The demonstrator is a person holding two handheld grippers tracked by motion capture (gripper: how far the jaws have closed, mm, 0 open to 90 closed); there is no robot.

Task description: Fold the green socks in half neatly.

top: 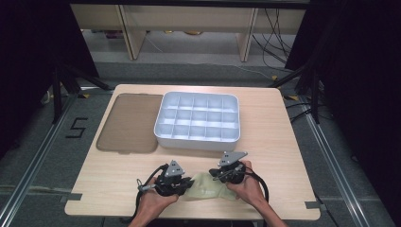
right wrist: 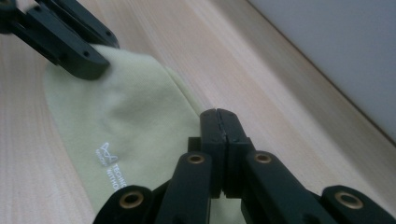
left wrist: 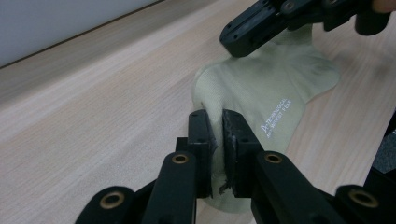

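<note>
**High view: two grippers pinch a pale sock at the table's near edge**

The pale yellow-green sock (top: 205,187) lies flat on the wooden table (top: 274,123), close to the person's side; the left gripper (top: 185,185) has its jaws clamped on one end of the fabric, a fold squeezed between the pads; the right gripper (top: 213,176) is pressed tight on the opposite end. Well beyond them sits a white compartment tray (top: 163,116); just beside it lies a translucent brown lid (top: 127,125).

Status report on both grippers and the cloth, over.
Left gripper shut on pale green cloth. Right gripper shut on its other edge. Cloth flat on table; compartment tray clear behind.
</note>
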